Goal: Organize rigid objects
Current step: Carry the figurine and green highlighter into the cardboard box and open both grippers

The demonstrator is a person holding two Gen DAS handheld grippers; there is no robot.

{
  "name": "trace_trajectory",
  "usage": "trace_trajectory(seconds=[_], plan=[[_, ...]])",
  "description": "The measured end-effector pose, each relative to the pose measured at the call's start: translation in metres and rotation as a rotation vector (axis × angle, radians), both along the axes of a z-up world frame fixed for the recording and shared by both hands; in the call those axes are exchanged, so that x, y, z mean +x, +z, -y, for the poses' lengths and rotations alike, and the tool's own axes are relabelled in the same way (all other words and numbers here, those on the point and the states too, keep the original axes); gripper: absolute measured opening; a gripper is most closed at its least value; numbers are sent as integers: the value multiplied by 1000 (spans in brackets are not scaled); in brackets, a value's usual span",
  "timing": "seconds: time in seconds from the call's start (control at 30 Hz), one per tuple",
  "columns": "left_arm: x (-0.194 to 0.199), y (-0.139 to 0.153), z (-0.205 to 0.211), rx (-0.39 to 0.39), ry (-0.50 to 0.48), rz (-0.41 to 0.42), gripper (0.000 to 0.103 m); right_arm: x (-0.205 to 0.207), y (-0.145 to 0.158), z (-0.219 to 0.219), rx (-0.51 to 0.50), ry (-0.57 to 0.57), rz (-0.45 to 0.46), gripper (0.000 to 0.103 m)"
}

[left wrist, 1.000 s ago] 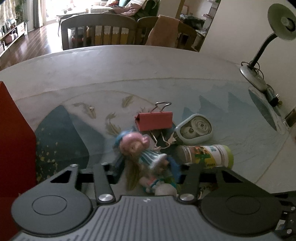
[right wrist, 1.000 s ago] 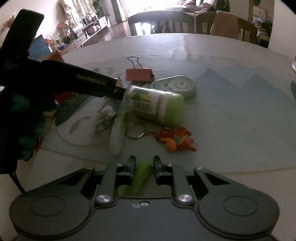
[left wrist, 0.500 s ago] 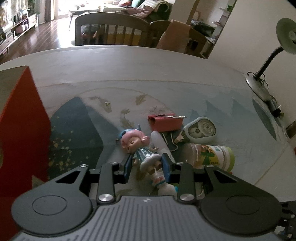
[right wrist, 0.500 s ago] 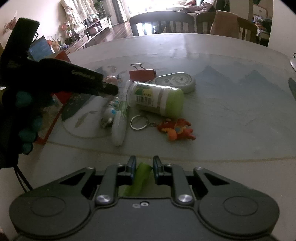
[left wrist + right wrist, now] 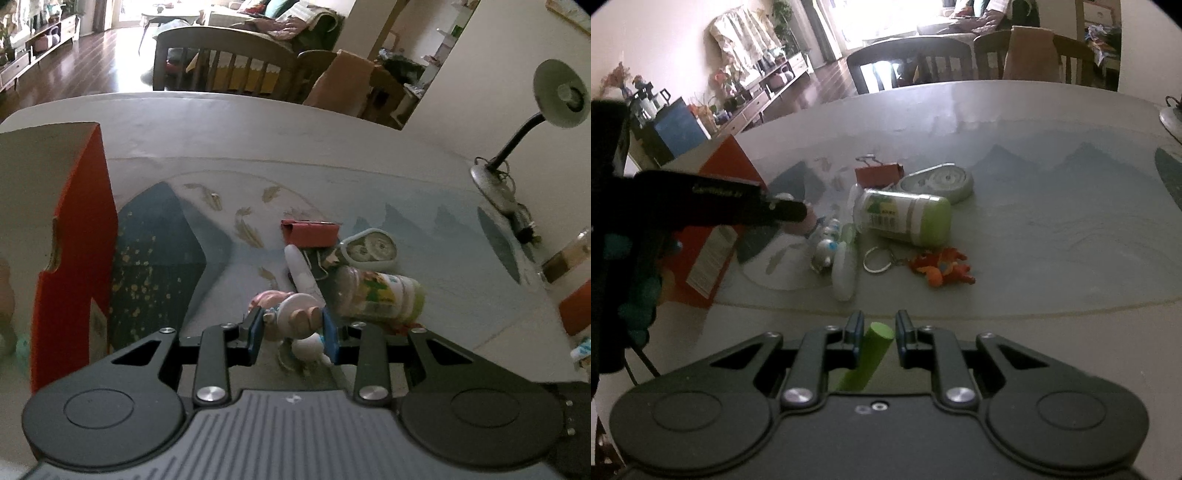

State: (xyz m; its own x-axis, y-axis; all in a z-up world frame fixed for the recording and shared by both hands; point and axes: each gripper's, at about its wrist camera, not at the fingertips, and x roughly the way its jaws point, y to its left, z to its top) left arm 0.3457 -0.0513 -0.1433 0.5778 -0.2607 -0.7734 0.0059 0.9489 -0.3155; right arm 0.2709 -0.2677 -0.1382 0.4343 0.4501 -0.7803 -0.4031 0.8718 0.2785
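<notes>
— So, seen through the left wrist camera?
— Small doll figurine (image 5: pixel 291 317), pink head, pale round part facing the lens, white feet hanging below. Clamped between the blue pads of the left gripper (image 5: pixel 292 331), jaws drawn in close on its body. Hard to tell whether lifted or touching the table (image 5: pixel 258 140).

— And around it?
— Just beyond, a white tube (image 5: pixel 303 271), a jar with green lid (image 5: pixel 380 295) lying on its side, a red binder clip (image 5: pixel 310 233) and a pale green correction tape (image 5: pixel 369 250), all bunched together. Tall red box (image 5: pixel 77 258) standing at the left edge.

— From the right wrist camera?
— Right gripper (image 5: pixel 879 338) low over the near table edge, jaws narrow, closed around a green stick (image 5: pixel 870 356) that leans slantwise; contact on the left pad clear, a sliver of gap at the right. Ahead, the same jar (image 5: pixel 905 219), an orange keychain toy (image 5: pixel 942 267) with its ring just beside, and the left gripper (image 5: pixel 792 214) reaching in at the doll.
</notes>
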Motion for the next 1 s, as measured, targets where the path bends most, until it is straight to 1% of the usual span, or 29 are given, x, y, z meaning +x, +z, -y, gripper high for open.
trace_trajectory(seconds=[0.3,0.5,0.67,0.8,1.0], plan=[[-28,18,-4,-39,-9,28,33,-8,18,1,39,-28,20,16],[-41,37,-9,-52,-24,59,33,-10,39,-7,70,-46,58,16],[-49,54,-18,-52,-32,91,33,-9,62,-18,87,-54,107,16],[-53,73,-29,-47,-45,134,33,-4,84,-31,102,-53,162,16],[-58,101,-56,-32,-35,197,33,0,114,-65,110,-18,236,16]])
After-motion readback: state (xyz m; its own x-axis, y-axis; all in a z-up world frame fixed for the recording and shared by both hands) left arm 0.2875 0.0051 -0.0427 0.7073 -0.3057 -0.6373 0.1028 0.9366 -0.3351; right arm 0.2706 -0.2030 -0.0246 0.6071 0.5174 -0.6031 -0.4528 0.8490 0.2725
